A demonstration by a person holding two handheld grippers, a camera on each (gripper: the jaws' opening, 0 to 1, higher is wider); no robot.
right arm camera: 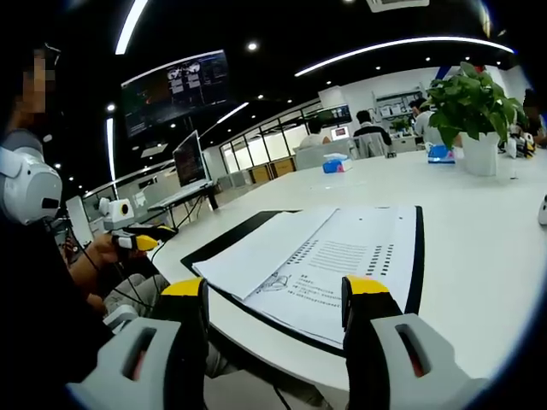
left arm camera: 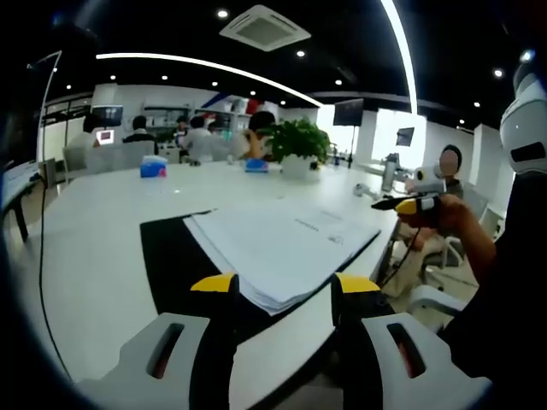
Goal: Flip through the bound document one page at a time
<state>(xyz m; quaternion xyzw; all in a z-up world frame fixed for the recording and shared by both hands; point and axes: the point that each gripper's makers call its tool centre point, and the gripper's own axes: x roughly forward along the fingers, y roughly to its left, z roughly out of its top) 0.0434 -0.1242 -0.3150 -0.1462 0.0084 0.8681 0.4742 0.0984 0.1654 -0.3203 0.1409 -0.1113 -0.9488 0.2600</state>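
Observation:
The bound document (left arm camera: 278, 243) is a thick white stack lying on a black mat (left arm camera: 167, 248) on the white table. In the right gripper view the document (right arm camera: 329, 256) lies open with printed pages facing up on the mat (right arm camera: 417, 256). My left gripper (left arm camera: 285, 286) stands open just short of the stack's near corner, touching nothing. My right gripper (right arm camera: 275, 289) is also open at the near edge of the pages, with nothing between its fingers. Each gripper also appears in the other's view, held by a hand off the table's edge: the right gripper (left arm camera: 406, 204) and the left gripper (right arm camera: 141, 241).
A potted plant (left arm camera: 297, 145) (right arm camera: 472, 111) stands on the white table (left arm camera: 102, 222) beyond the document. A blue-and-white box (left arm camera: 153, 166) (right arm camera: 336, 163) sits farther back. Several people sit at the far end. A cable (left arm camera: 40, 256) hangs at the left.

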